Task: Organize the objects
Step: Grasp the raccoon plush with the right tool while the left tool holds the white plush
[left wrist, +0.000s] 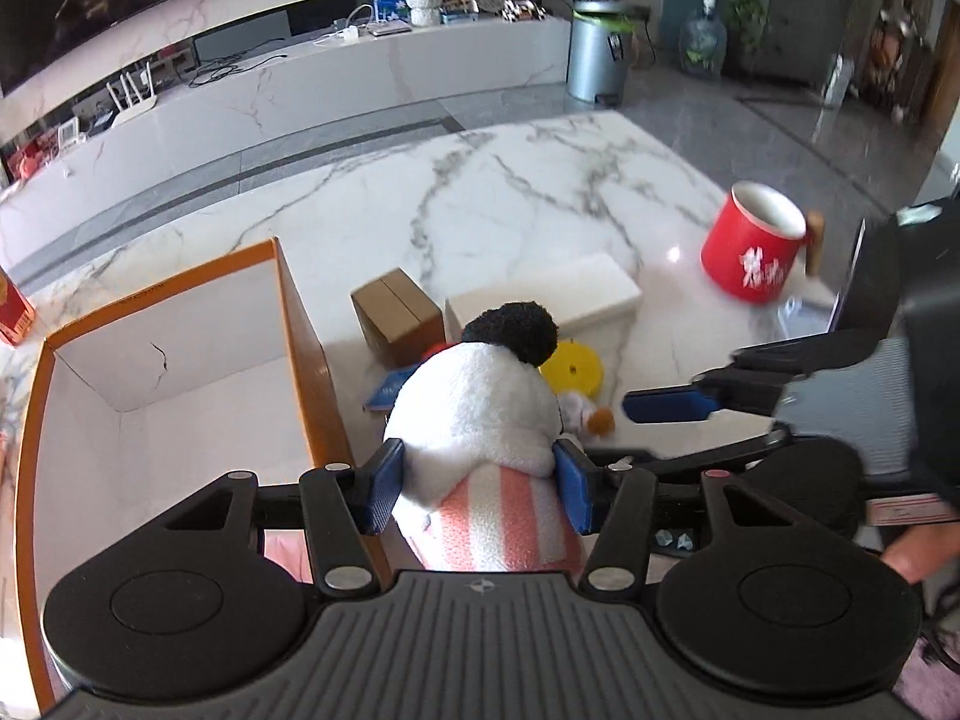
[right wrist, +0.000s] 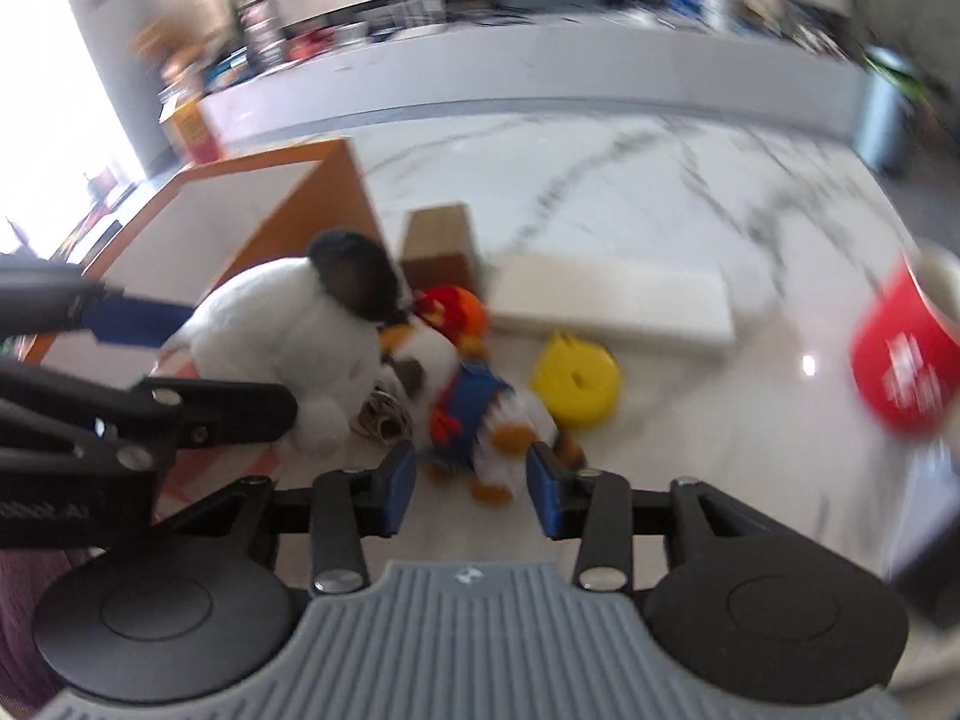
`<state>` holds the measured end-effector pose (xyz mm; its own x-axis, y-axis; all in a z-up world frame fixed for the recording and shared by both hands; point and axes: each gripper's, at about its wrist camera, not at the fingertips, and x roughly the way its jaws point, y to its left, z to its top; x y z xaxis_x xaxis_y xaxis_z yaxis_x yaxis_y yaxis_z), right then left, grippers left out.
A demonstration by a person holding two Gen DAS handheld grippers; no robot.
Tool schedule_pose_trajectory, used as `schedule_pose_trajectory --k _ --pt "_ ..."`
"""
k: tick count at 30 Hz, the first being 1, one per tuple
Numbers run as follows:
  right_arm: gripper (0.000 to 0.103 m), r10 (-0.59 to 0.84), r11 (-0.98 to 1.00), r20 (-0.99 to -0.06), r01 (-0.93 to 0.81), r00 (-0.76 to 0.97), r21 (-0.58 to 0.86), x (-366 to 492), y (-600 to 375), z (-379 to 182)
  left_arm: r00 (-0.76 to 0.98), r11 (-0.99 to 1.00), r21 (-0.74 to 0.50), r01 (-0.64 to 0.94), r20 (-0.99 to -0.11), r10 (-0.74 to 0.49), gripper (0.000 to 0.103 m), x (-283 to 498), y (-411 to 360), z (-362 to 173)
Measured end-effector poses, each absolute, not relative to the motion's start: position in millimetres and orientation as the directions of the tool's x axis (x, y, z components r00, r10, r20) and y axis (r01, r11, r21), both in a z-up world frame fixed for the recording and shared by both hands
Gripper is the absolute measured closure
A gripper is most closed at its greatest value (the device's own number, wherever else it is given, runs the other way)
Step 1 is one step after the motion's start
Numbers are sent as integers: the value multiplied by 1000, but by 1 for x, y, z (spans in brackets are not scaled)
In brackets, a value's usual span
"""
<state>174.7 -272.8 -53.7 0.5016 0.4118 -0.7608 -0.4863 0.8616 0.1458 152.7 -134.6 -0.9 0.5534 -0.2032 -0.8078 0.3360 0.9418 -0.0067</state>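
Observation:
My left gripper (left wrist: 480, 486) is shut on a white plush toy (left wrist: 480, 414) with a black ear and a pink-striped body, held just right of the open orange-rimmed box (left wrist: 288, 276). In the right wrist view the same plush (right wrist: 288, 336) sits at the left, pinched by the left gripper's blue fingers (right wrist: 138, 315). My right gripper (right wrist: 471, 480) is open, its jaws on either side of the feet of a small colourful plush doll (right wrist: 462, 396) with a red hat, lying on the marble table. That view is blurred by motion.
On the marble table (left wrist: 510, 180) are a brown cardboard box (left wrist: 399, 315), a white rectangular box (left wrist: 558, 297), a yellow disc (left wrist: 573, 367), a blue item (left wrist: 384, 391) and a red mug (left wrist: 753, 249) at the right. A red packet (left wrist: 15, 312) lies at the far left.

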Motion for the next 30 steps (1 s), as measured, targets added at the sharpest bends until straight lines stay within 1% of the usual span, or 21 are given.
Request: schedule_pose_trajectory --k 1,4,6,8,11,15,16,19,21,22,25,30 --pt "52 417 845 -767 -519 488 130 180 -268 -55 554 944 -22 330 -805 -213 41 156 -131 1" --pt "51 416 793 -788 -605 453 71 197 -254 -59 552 947 -68 315 -798 -241 41 166 -120 5" --pt "48 419 759 -803 -649 423 54 209 -245 -63 553 947 -95 306 -792 -258 41 171 -112 6" --pt "36 428 727 -818 -684 383 60 218 -239 -68 554 946 -124 301 -785 -279 41 176 -107 8" --pt "36 418 697 -840 -715 346 52 233 -229 -75 560 942 -153 298 -772 -302 41 180 -99 9" --pt "34 440 677 -856 -727 270 119 247 -223 -84 560 936 -185 299 -760 -329 41 183 -90 11" --pt "33 443 677 -858 -724 258 132 249 -223 -86 558 934 -192 301 -758 -336 41 184 -88 11" --pt "34 440 701 -864 -694 242 163 250 -223 -92 557 928 -218 303 -749 -358 41 184 -83 11" --pt "36 431 734 -872 -653 231 189 248 -226 -94 556 923 -233 307 -743 -373 41 183 -80 12" --pt "41 423 754 -877 -625 227 202 246 -228 -94 557 921 -239 308 -739 -378 41 182 -78 13" --pt "43 411 811 -883 -534 226 241 234 -238 -94 565 917 -260 302 -726 -392 41 177 -71 15" --pt "49 387 859 -887 -449 251 247 206 -246 -88 575 903 -306 301 -698 -427 41 165 -58 24"
